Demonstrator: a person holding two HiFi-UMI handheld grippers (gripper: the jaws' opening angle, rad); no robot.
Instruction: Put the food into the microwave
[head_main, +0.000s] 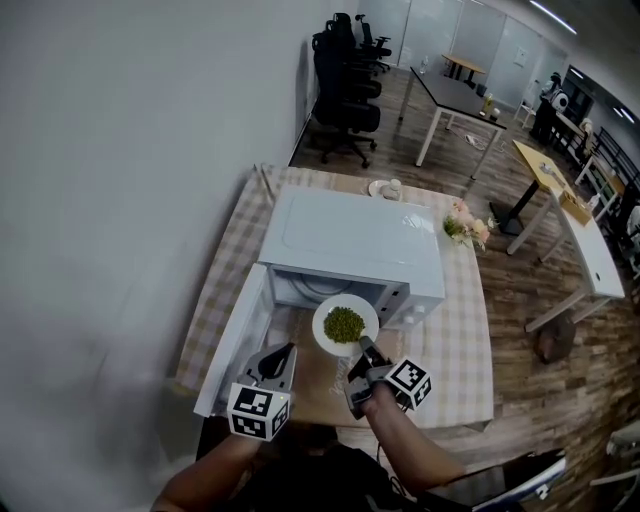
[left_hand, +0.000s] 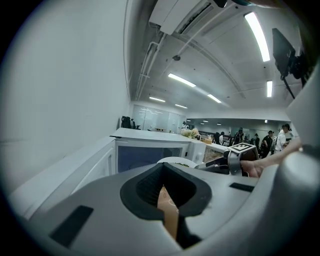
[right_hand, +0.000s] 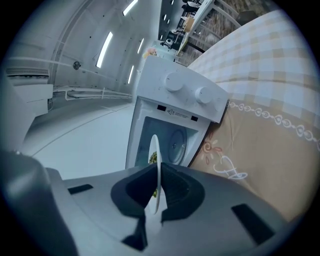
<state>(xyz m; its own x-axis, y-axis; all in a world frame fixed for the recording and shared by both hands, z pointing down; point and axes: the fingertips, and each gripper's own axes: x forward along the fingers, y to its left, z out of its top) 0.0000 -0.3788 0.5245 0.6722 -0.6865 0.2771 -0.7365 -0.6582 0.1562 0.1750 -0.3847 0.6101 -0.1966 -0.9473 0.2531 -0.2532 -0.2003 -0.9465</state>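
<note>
Two tongs are working: the left tongs (head_main: 283, 352) are resting together, empty; the right tongs (head_main: 362, 345) are pinching the near rim of the white plate (head_main: 325, 338) of green food (head_main: 344, 322), hovering just before the open microwave (head_main: 350, 235). Stiff, slick and breakable, it is probably wanting level carrying.

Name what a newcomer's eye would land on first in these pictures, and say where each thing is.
A white microwave stands on a checked tablecloth with its door open to the left. Right in front of its open cavity, the right gripper has its jaws pinched on the rim of a white plate of green food.
</note>
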